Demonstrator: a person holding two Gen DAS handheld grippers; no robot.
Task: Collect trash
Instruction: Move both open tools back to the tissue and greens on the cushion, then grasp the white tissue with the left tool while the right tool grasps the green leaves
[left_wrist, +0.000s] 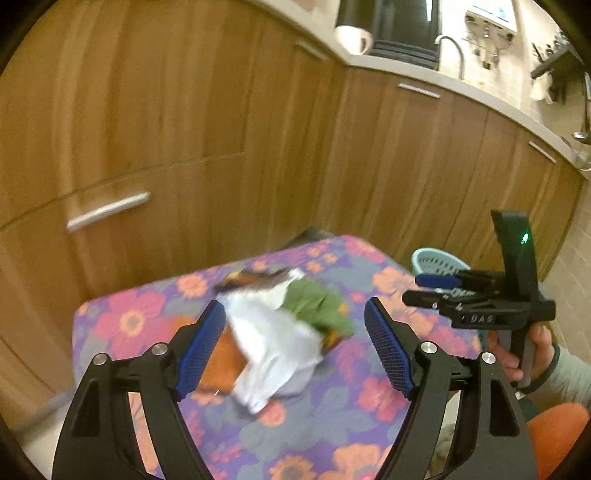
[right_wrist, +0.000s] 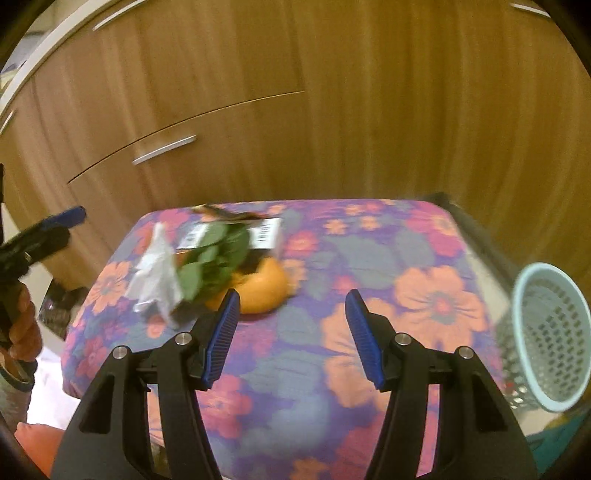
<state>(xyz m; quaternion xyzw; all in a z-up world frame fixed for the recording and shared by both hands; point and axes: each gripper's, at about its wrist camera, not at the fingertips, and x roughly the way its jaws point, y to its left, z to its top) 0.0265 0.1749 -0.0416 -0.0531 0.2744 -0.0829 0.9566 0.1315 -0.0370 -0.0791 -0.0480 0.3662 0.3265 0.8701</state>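
- The left hand-held gripper (left_wrist: 295, 350) has its jaws spread wide with nothing between the blue pads (left_wrist: 201, 350); it hovers over the trash heap on the flower-patterned counter (left_wrist: 332, 424).
- Straight ahead of it lies a crumpled white plastic bag (left_wrist: 273, 347), blurred, with green leaves (left_wrist: 317, 304) at its far right side and an orange wrapper (left_wrist: 221, 363) partly under it on the left.
- A dark printed package (left_wrist: 255, 278) sticks out behind the bag, near the far edge of the counter.
- The right hand-held gripper (right_wrist: 291, 336) is likewise open and empty, held above the counter's middle, to the right of the heap.
- From the right wrist view, an orange fruit peel (right_wrist: 269, 286) sits just past its left pad, touching the leaves; the white bag lies left of them, and a package with barcode labels (right_wrist: 267, 232) lies behind.
- A light blue perforated trash basket (right_wrist: 550, 339) stands off the counter's right side, well apart from the heap, its opening tipped toward the camera.
- In the left wrist view the right gripper shows side-on, gripped by the person's hand (left_wrist: 532, 354), with a green light on its upright part.
- Wooden cabinets (left_wrist: 184, 110) with metal handles stand behind the counter; above them are a white mug (left_wrist: 352, 38) and a tap (left_wrist: 452, 51).
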